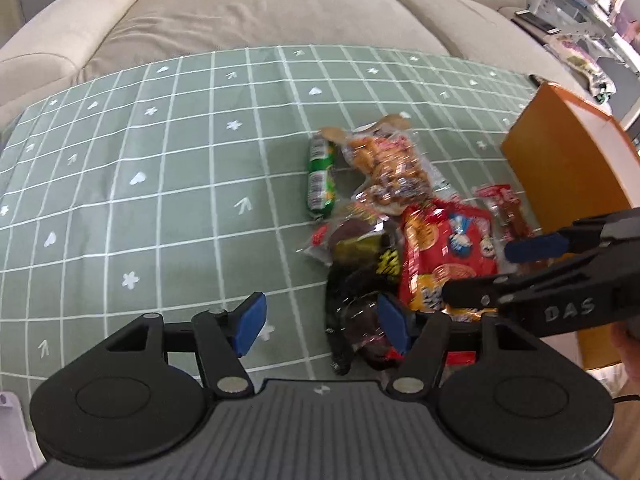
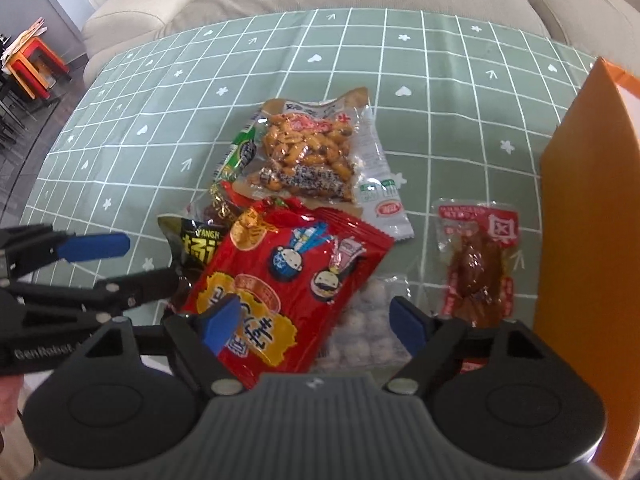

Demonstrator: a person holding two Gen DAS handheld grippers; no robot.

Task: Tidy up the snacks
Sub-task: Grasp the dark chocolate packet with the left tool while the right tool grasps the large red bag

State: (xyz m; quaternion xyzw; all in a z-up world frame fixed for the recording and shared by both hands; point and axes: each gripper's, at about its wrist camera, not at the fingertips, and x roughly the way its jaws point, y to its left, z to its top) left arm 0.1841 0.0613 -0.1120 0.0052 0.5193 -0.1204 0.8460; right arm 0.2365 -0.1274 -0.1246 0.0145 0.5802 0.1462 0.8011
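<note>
My right gripper (image 2: 312, 320) stood open over the red snack bag (image 2: 288, 280), its long axis running 1 to 7 o'clock. My left gripper (image 1: 320, 320), open and empty, hung at 9 o'clock, farther off.

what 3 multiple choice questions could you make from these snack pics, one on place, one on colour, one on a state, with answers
1. Where does the orange box stand relative to the snack pile?
A. On the pile's right
B. On the pile's left
C. On the sofa

2. What colour is the big bag on top at the near end of the pile?
A. Blue
B. Red
C. White

3. How do the right gripper jaws stand?
A. Shut on the peanut pack
B. Shut on nothing
C. Open above the pile

Answers:
1. A, the box rises at the right edge of the green checked cloth in both views.
2. B, its wrapper is red with yellow lettering and cartoon faces.
3. C, its blue pads sit wide apart over the red bag and clamp nothing.
</note>
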